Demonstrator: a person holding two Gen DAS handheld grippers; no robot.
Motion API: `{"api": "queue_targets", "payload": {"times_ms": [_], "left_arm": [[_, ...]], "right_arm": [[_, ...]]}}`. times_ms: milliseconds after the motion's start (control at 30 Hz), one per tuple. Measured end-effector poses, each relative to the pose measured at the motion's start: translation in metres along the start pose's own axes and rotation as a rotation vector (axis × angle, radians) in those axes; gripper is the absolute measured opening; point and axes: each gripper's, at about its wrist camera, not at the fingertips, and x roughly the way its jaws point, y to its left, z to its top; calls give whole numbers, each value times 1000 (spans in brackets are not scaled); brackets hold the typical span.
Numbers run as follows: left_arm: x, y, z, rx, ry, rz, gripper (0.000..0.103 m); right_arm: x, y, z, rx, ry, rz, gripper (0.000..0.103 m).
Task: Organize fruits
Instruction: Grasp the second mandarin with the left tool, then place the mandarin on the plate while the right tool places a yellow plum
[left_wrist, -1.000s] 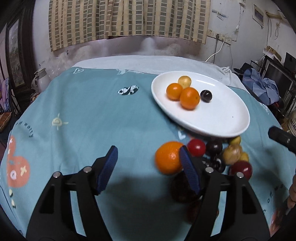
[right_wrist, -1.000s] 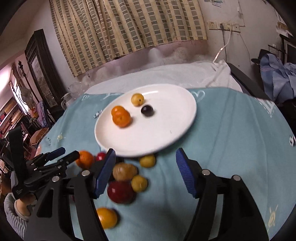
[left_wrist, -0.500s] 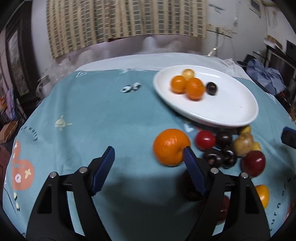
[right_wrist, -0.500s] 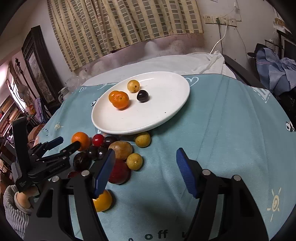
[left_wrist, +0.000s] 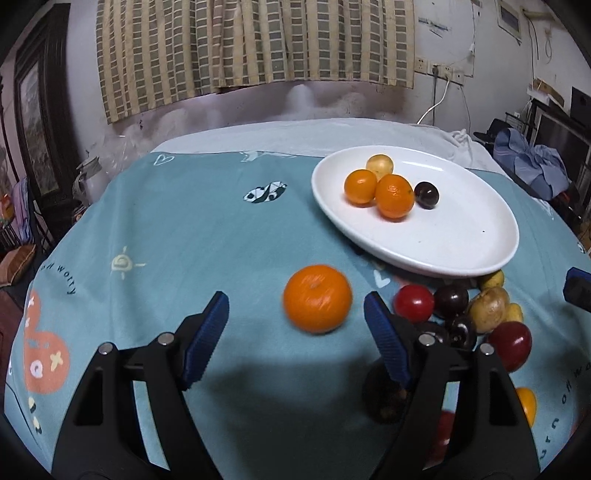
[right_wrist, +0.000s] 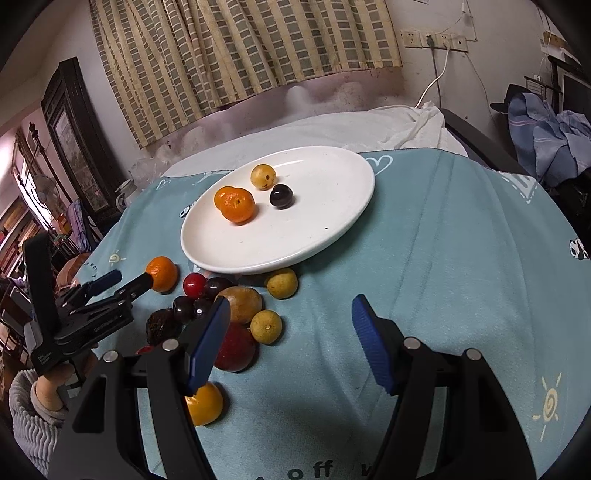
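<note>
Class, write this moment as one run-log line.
left gripper: open, at loose orange | right gripper: open, empty | plate: four fruits | pile beside plate

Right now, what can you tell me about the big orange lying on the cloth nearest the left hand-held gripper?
The orange is round and bright, slightly motion-blurred, with a small pale stem dimple on top. It lies on the teal tablecloth, off the white plate, left of the cluster of small fruits. The left hand-held gripper is open around it, with no clear contact in the left wrist view.
</note>
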Motion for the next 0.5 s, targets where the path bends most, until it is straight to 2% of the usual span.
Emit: {"api": "queue_targets", "payload": {"times_ms": [100, 167, 233, 267, 367, 500], "left_arm": [[10, -9, 1, 31, 29, -9, 76], [16, -12, 1, 48, 53, -10, 71], [21, -9, 1, 32, 73, -34, 51], [24, -6, 1, 17, 88, -45, 47], [30, 5, 2, -45, 106, -90, 47], [32, 9, 1, -73, 110, -118, 46]], "right_arm": [[0, 0, 0, 2, 1, -2, 68], [1, 0, 0, 5, -1, -3, 68], [1, 0, -1, 3, -1, -3, 68], [1, 0, 0, 2, -1, -3, 68], [4, 2, -2, -11, 5, -6, 68], [7, 4, -4, -23, 16, -4, 68]]}}
